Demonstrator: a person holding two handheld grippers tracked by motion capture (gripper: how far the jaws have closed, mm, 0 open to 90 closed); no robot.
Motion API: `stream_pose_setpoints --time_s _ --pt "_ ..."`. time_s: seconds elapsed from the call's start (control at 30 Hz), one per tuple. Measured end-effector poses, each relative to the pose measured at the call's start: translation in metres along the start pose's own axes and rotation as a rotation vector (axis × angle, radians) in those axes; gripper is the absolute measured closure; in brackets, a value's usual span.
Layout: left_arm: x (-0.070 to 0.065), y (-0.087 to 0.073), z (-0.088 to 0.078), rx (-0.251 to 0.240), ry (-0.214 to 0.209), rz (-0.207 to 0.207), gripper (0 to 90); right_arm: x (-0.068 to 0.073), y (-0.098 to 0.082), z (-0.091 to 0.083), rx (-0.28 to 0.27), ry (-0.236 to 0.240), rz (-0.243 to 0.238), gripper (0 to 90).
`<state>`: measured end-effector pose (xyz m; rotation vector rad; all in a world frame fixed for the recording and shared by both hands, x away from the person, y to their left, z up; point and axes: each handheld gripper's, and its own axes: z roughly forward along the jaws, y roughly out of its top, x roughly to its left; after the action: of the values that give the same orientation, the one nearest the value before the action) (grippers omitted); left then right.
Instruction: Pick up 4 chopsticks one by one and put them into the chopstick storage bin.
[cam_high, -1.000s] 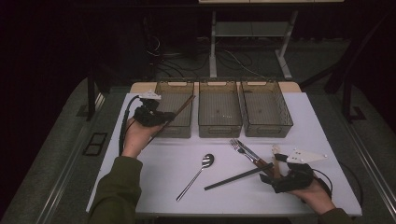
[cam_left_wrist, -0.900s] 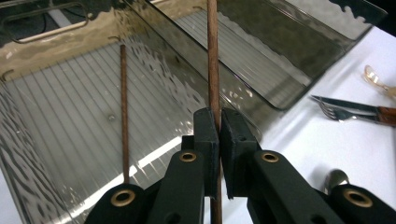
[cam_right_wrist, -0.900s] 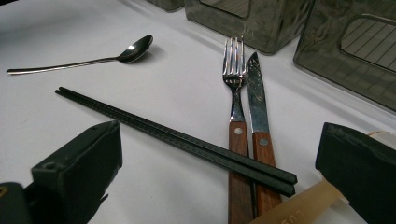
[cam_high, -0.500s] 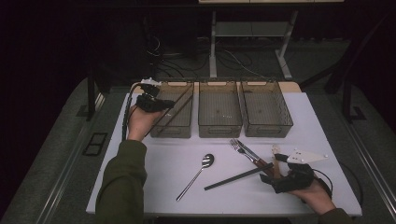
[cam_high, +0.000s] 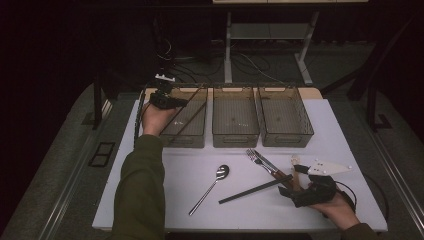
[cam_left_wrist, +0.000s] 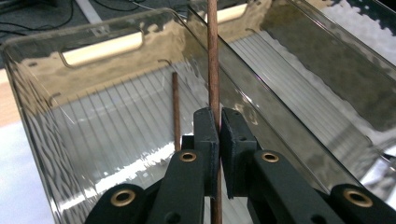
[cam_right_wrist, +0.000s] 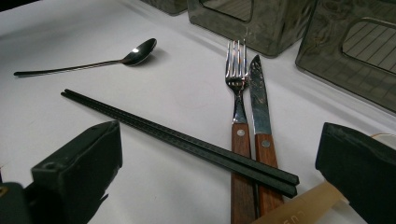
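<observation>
3 clear bins (cam_high: 235, 120) stand in a row beyond the hand-held grippers. 2 brown chopsticks: 1 (cam_left_wrist: 214, 60) between the left hand-held gripper's (cam_left_wrist: 219, 128) jaws, 1 (cam_left_wrist: 176, 109) lying in the bin ahead of it. Before the right hand-held gripper (cam_right_wrist: 219, 154): 2 black chopsticks (cam_right_wrist: 177, 138), 1 fork (cam_right_wrist: 237, 84), 1 knife (cam_right_wrist: 259, 102), 1 spoon (cam_right_wrist: 93, 58).

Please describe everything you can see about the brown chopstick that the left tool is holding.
The brown chopstick is a thin, round, straight stick that looks like wood. The left tool is shut on it, with its black jaws pressing both sides. It slants over the leftmost clear bin of three. A second, similar chopstick already lies inside that bin, apart from the held one.
</observation>
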<state>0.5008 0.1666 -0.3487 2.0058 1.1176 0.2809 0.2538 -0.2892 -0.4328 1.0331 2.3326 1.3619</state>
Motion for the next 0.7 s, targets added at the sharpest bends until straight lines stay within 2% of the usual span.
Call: stream_pose_setpoints --time_s 0.1,0.2,0.27,0.43,0.53,0.63,0.7 --pt "0.002 0.003 0.003 -0.007 0.015 0.015 85.3 0.000 0.000 0.000 0.000 0.003 -0.001 0.8" --pt "0.004 0.003 0.006 -0.028 0.021 0.003 85.3 0.000 0.000 -0.001 -0.001 0.005 -0.001 0.8" --pt "0.006 0.002 0.008 -0.019 0.038 0.021 85.3 0.000 0.000 -0.001 -0.001 0.006 -0.002 0.8" --pt "0.010 -0.002 0.014 -0.003 0.079 0.022 84.2 0.000 0.000 -0.001 -0.003 0.009 0.001 0.8" --pt "0.010 -0.006 0.017 0.004 0.090 0.025 69.3 0.000 0.000 -0.001 -0.003 0.009 0.001 0.8" --pt "0.008 -0.009 0.019 0.003 0.095 0.024 60.4 0.000 0.000 -0.001 -0.001 0.009 0.002 0.8" --pt "0.006 -0.011 0.019 0.015 0.094 0.041 56.9 0.000 0.000 -0.001 -0.004 0.008 0.000 0.8"
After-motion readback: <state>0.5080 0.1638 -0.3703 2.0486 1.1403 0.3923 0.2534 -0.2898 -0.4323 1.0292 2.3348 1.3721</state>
